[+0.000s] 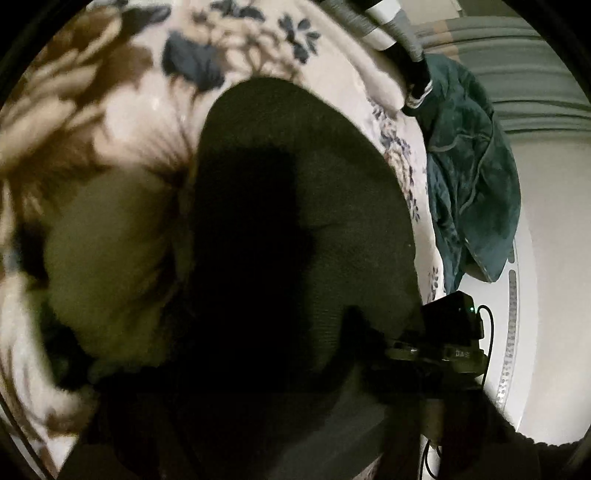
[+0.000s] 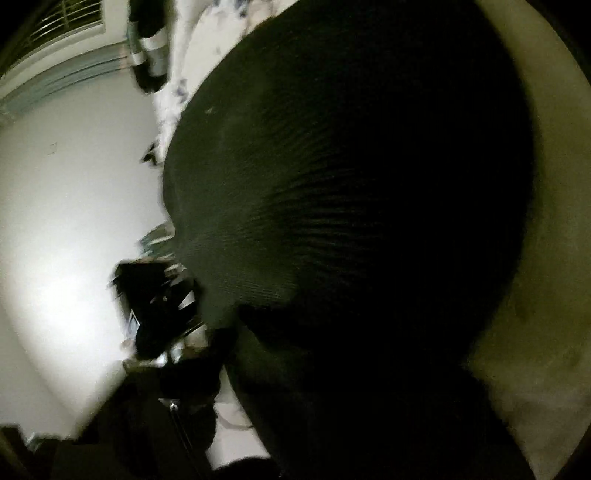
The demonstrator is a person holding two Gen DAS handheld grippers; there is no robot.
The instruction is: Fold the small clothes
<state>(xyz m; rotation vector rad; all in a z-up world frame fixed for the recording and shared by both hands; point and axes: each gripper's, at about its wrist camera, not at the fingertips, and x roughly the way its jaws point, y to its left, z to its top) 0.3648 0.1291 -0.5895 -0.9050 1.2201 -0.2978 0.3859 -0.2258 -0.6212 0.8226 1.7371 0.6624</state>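
Observation:
A dark ribbed knit garment (image 1: 295, 206) hangs close in front of the left wrist camera and fills the middle of the view. It also fills most of the right wrist view (image 2: 351, 203), stretched with radiating creases. The left gripper's fingers are hidden behind the cloth and in shadow. In the left wrist view the other gripper's body (image 1: 447, 332) sits at the garment's lower right edge. In the right wrist view the other gripper's body (image 2: 162, 306) sits at the garment's left edge. Neither view shows any fingertips.
A floral bedspread (image 1: 110, 92) lies behind the garment. A dark teal garment (image 1: 472, 166) hangs at the bed's right side. Striped socks (image 1: 384, 22) lie at the far edge. A white wall (image 2: 55, 221) and a window with blinds (image 2: 62, 22) are on the left.

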